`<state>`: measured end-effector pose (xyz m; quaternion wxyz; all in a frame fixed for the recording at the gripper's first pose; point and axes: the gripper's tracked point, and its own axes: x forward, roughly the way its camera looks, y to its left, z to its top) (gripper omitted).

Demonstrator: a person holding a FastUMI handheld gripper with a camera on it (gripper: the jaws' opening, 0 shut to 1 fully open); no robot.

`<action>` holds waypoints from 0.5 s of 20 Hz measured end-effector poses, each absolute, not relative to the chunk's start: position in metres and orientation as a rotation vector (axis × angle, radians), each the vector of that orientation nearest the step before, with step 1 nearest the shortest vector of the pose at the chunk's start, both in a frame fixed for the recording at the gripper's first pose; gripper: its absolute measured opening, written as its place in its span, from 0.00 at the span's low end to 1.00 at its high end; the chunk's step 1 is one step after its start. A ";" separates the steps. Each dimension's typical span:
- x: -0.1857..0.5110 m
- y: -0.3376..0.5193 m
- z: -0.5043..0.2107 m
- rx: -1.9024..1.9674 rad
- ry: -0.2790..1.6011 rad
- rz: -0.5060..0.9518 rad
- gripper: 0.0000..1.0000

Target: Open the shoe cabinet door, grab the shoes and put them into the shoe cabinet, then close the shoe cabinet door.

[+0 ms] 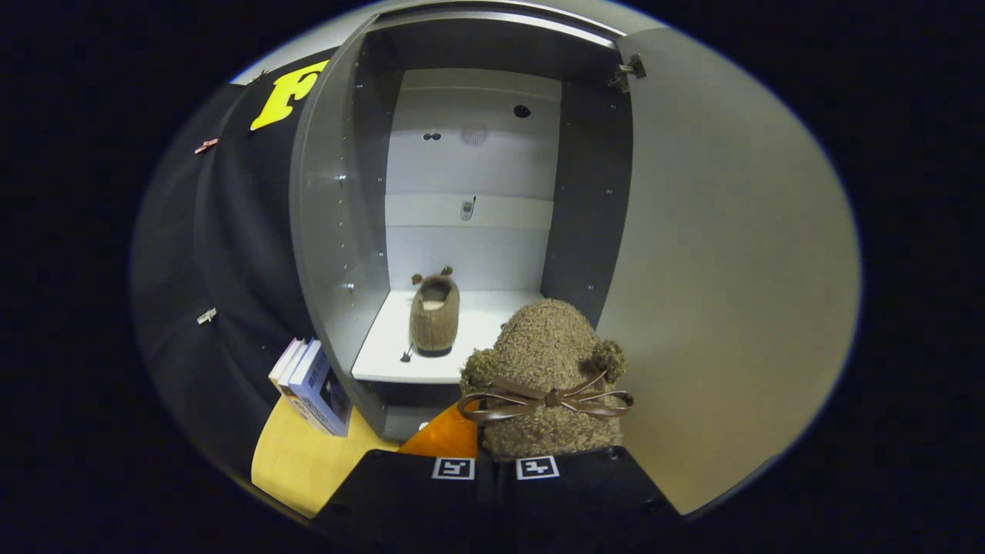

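Gripper view, looking forward into an open shoe cabinet (338, 231). Held up just ahead of the fingers: a fuzzy brown slipper (548, 362) with two pompom ears and a thin brown ribbon bow (550, 400) across its front, toe pointing up and away. Gripper (496, 468) clenched close, fingers nearly together with the slipper's lower end rising right at them; grasp appears firm, though the contact itself hidden behind the slipper. Beyond, on the white shelf (492, 323) inside the cabinet, the matching slipper (435, 314) already lying lengthwise near the shelf's left side, opening facing outward. Bare shelf space to its right, between that slipper and the dark right wall. Cabinet door (731, 269) swung wide open to the right, hinge (629, 71) visible at the top. Outside the cabinet's left wall, a few books (312, 385) leaning on a yellow floor (308, 462), with an orange patch (445, 437) of floor next to it. To do this step well: carry the held slipper forward and slightly left over the front edge of the shelf, lower onto the free right half, parallel to its partner, clear of the right wall, pushed deep enough that the door can shut, releasing only once resting flat.
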<state>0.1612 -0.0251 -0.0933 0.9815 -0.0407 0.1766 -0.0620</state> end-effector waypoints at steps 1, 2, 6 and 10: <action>0.173 -0.025 -0.090 -0.083 0.342 -0.128 0.05; 0.186 -0.026 -0.084 -0.085 0.329 -0.129 0.05; 0.240 -0.025 -0.069 -0.108 0.312 -0.118 0.05; 0.307 -0.027 -0.066 -0.129 0.319 -0.103 0.05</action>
